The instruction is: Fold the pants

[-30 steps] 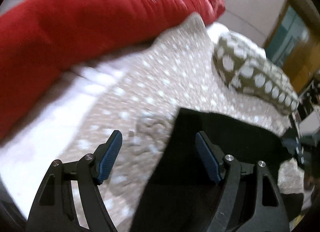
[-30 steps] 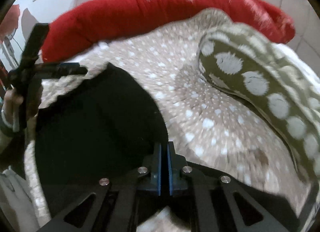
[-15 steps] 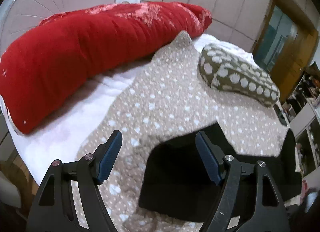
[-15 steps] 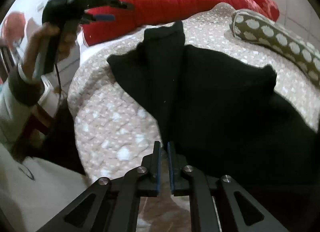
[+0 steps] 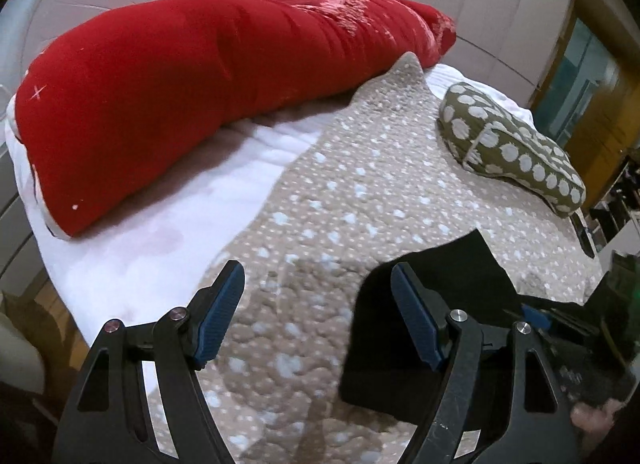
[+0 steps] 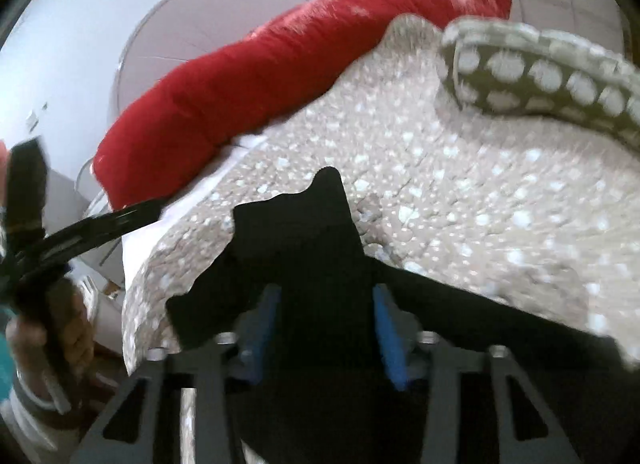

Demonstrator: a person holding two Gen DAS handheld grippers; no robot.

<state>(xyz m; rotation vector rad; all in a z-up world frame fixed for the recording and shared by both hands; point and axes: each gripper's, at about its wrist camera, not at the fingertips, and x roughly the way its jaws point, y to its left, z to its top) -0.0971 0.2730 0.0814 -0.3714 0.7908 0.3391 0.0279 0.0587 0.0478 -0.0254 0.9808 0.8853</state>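
The black pants (image 5: pixel 432 284) lie folded on the beige spotted blanket (image 5: pixel 360 192) at the near right. My left gripper (image 5: pixel 318 318) is open and empty above the blanket, its right finger over the pants' left edge. In the right wrist view the pants (image 6: pixel 316 248) lie under my right gripper (image 6: pixel 326 324), which is open with the cloth between its blue pads (image 6: pixel 386 328). The right gripper also shows in the left wrist view (image 5: pixel 560 316), and the left gripper in the right wrist view (image 6: pixel 120 216) at the left.
A long red bolster (image 5: pixel 200 92) lies across the back of the bed on a white sheet (image 5: pixel 192 224). An olive pillow with white dots (image 5: pixel 508 148) lies at the right. Wall panels and a wooden door stand behind.
My right gripper has opened and let go of the pants, which now lie folded on the blanket. My left gripper has stayed open and drawn back from the pants.
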